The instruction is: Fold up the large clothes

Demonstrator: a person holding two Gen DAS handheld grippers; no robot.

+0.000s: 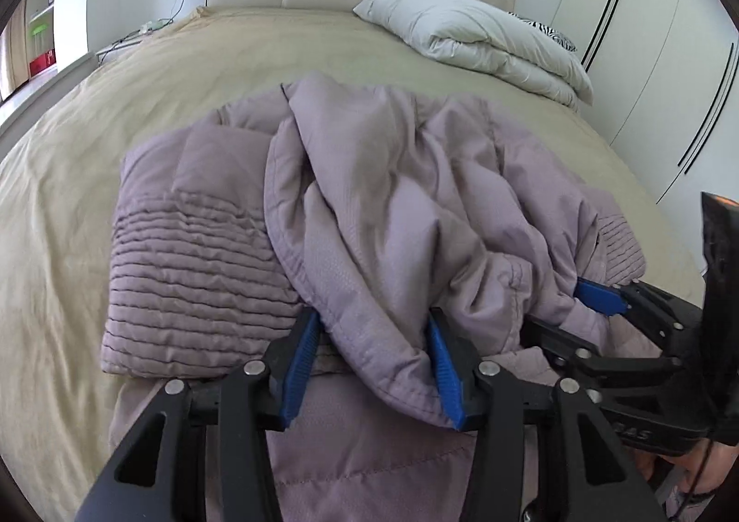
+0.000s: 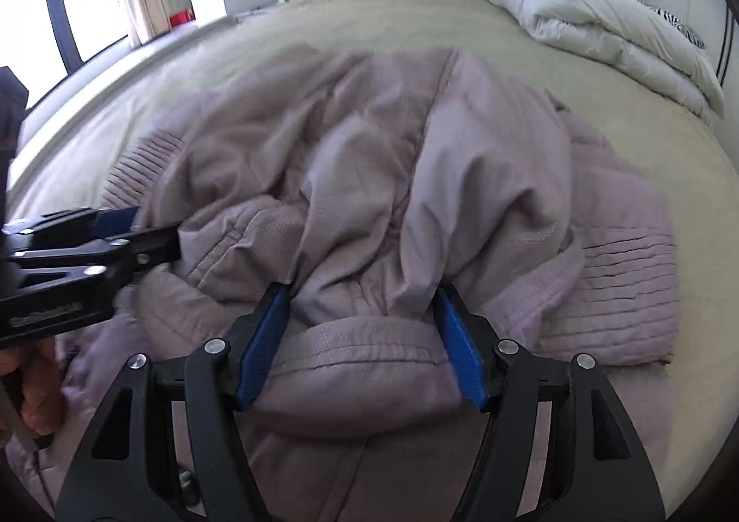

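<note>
2 grippers, left gripper point(image 1: 376, 367) and right gripper point(image 2: 362, 346), each clench bunched folds of soft, bulky, light mauve quilted jacket point(image 1: 369, 198); hemmed edges offer firmest hold.

bare bedspread point(image 1: 194, 60) beyond, duvet point(image 1: 485, 41) far right

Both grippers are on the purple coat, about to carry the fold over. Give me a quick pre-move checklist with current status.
1. Left gripper has coat fabric between its fingers: ok.
2. Right gripper straddles a thick bundled edge: ok, though the jaws look wide.
3. Firmness of either pinch: cannot tell.
4. Grippers apart from each other, not colliding: ok.
5. Coat smoothed before folding: not ok, the middle is bunched and wrinkled.
6. Bare bed sheet ahead for laying it; duvet sits far at the headboard: ok.
</note>
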